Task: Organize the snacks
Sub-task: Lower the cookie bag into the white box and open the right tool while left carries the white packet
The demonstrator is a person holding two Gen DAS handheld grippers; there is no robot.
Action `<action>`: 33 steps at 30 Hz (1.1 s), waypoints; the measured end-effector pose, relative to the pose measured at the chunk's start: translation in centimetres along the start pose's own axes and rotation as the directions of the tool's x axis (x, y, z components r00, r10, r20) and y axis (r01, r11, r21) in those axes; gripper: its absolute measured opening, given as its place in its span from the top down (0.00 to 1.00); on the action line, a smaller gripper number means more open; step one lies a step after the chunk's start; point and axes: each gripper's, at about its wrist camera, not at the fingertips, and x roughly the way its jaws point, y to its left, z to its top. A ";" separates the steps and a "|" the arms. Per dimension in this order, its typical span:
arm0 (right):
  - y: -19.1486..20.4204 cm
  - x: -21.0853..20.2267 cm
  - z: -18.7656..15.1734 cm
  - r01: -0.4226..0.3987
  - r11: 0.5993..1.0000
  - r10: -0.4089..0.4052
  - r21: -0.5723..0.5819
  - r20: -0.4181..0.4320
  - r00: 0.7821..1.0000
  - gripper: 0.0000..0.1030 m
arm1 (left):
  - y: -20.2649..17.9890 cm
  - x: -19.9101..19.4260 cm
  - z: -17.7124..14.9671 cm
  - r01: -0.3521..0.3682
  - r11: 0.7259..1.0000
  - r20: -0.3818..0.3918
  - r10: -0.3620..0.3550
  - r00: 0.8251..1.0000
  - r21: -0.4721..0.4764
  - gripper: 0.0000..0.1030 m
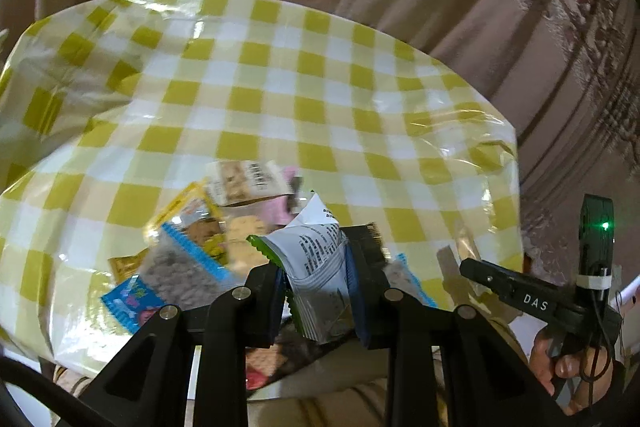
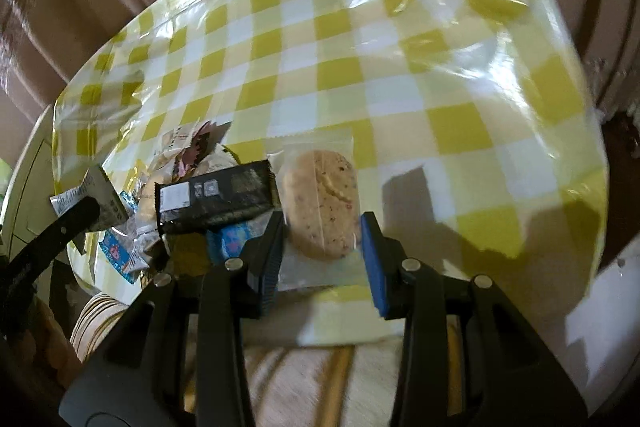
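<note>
My left gripper (image 1: pixel 316 291) is clamped on a crumpled white sachet (image 1: pixel 316 255) with black print and a green serrated edge, raised just above the snack pile (image 1: pixel 200 239). My right gripper (image 2: pixel 320 251) pinches a clear-wrapped round biscuit (image 2: pixel 322 203), speckled pink, just right of that same pile; it looks lifted off the checked yellow tablecloth (image 2: pixel 360 67), though blur makes that uncertain. A black wrapped bar (image 2: pixel 216 199) lies on the pile, beside the biscuit.
</note>
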 end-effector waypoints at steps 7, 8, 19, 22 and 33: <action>-3.9 -3.3 -1.7 0.046 0.998 -0.047 0.045 0.025 0.999 0.60 | -5.7 1.1 -0.3 0.126 0.989 -0.049 -0.122 0.991 0.081 0.72; -4.6 -3.9 -2.1 0.058 0.997 -0.059 0.052 0.028 0.998 0.60 | -6.8 1.3 -0.4 0.147 0.984 -0.062 -0.141 0.988 0.098 0.72; -13.7 -7.8 -6.8 0.189 0.963 -0.192 0.194 -0.004 0.981 0.60 | -18.5 4.0 -3.9 0.386 0.885 -0.290 -0.309 0.906 0.260 0.72; -15.8 -8.0 -8.3 0.223 0.949 -0.220 0.225 -0.035 0.975 0.60 | -21.5 5.3 -5.5 0.442 0.854 -0.390 -0.322 0.863 0.273 0.72; -21.7 -7.4 -12.6 0.320 0.893 -0.287 0.315 -0.147 0.946 0.60 | -28.0 10.0 -10.0 0.511 0.801 -0.631 -0.227 0.742 0.313 0.71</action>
